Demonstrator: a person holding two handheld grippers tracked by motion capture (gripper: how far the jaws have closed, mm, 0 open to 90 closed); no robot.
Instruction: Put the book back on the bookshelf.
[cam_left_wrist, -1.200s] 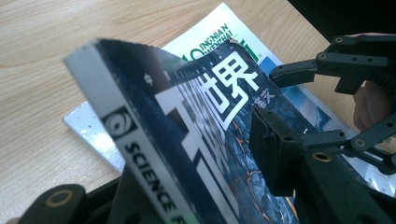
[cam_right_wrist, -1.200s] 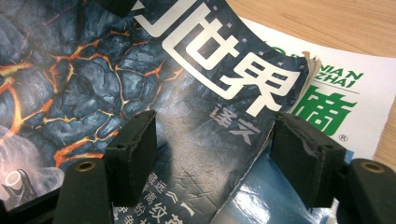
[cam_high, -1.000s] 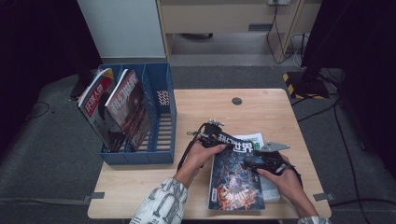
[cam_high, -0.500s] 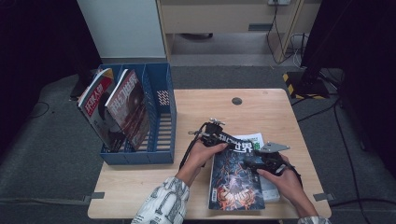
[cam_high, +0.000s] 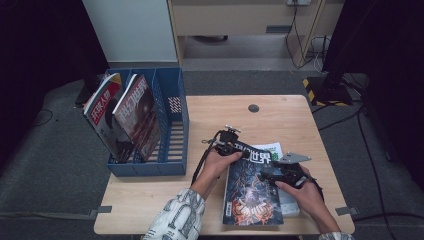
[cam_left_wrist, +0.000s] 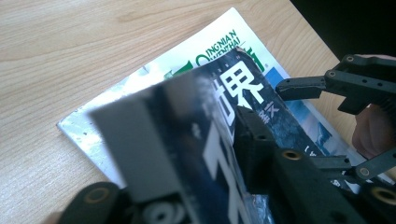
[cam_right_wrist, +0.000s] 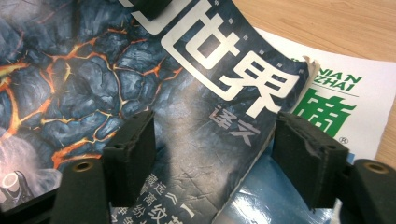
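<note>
The dark magazine (cam_high: 252, 187) was clamped at its top edge as the left gripper (cam_high: 235, 146) closed; the right gripper (cam_right_wrist: 212, 154), open, straddled its corner. A firm pinch was needed before lifting.

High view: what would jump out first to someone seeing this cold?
The dark glossy magazine with glowing lava cracks lies at the near edge of the wooden table, atop a white-and-green magazine. The left gripper, jaws just closing, pinches its top corner; the right gripper hovers open over its cover. A blue plastic file rack holds two magazines at left.
</note>
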